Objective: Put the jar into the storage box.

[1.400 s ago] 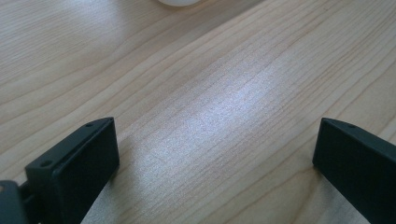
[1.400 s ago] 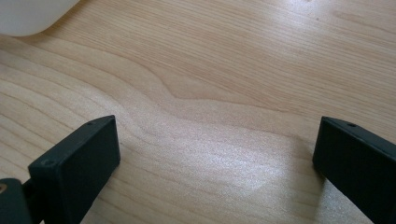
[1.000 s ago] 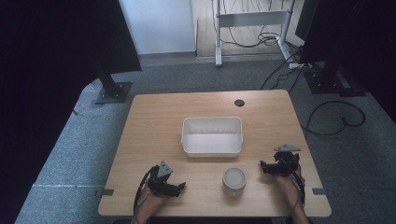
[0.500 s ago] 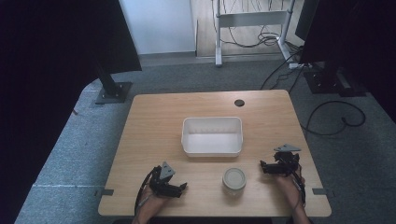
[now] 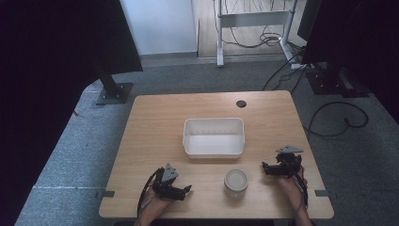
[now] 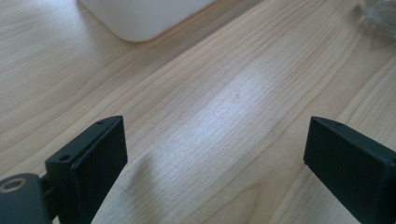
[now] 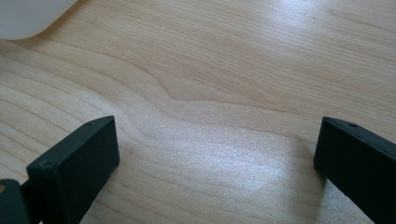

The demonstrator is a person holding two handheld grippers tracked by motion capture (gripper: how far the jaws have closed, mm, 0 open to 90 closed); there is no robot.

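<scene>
On the wooden table [image 5: 155, 122] there are just a few things, and I'll start with the biggest. The table top is bare, pale wood with a small dark hole [image 5: 241, 103] near the far edge.

Next comes the white tub [image 5: 214, 137]. It sits in the middle of the table, and it looks empty. It looks like thin, stiff plastic, so I think it is light and would slide easily if pushed. Its rim would be the best place to pinch it.

Then the two grippers. The left gripper [image 5: 186, 189] rests near the front edge, on the person's left, with a hand behind it. In the left gripper view its jaws stand wide apart with nothing but wood between them. The right gripper [image 5: 266, 168] is near the front right, and its jaws are spread wide too, with nothing held. A corner of the tub peeks in at the top of both gripper views.

Smallest is the little jar [image 5: 235, 182]. It stands upright near the front edge, between the two grippers and just in front of the tub, touching neither. It seems to be clear, with a pale round lid on top. If it is glass, it will be hard, smooth and a bit slippery, and it could break if dropped. I would grab it around its sides, below the lid, and squeeze gently. Nobody has said what the job is, so the jar is only my guess.
</scene>
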